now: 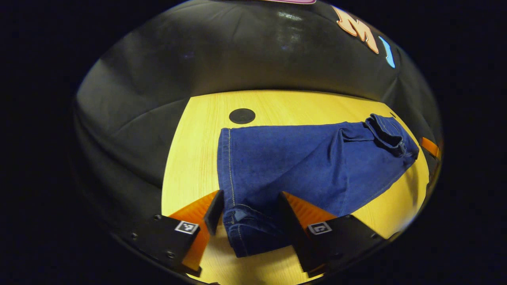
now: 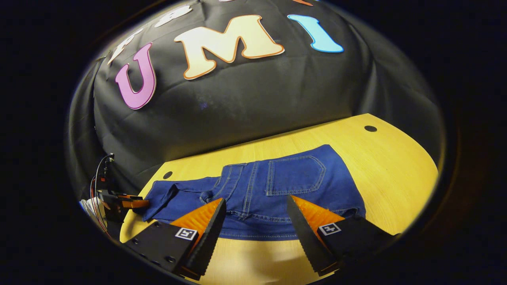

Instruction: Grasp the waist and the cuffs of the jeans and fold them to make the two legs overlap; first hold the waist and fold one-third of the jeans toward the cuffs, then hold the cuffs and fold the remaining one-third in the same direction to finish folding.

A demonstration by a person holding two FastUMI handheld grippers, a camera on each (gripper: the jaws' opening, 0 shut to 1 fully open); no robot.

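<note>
Dark blue jeans (image 1: 301, 162) lie flat across the yellow wooden table (image 1: 285, 105). In the left gripper view the stitched cuffs are closest and the waist (image 1: 390, 134) is at the far right. My left gripper (image 1: 249, 213) is open, its fingers on either side of the near cuff (image 1: 245, 233). In the right gripper view the jeans (image 2: 277, 186) show a back pocket (image 2: 295, 174) facing up, legs running off to the left. My right gripper (image 2: 255, 206) is open just over the waistband (image 2: 257, 231) at the near edge. Farther off at the left is the left gripper (image 2: 122, 204).
A round black cable hole (image 1: 242, 116) sits in the table beyond the cuffs; two more holes (image 2: 370, 128) (image 2: 167, 174) are near the table's far edge. Cables (image 2: 99, 178) hang past the left end. The black cloth wall stands close behind the table.
</note>
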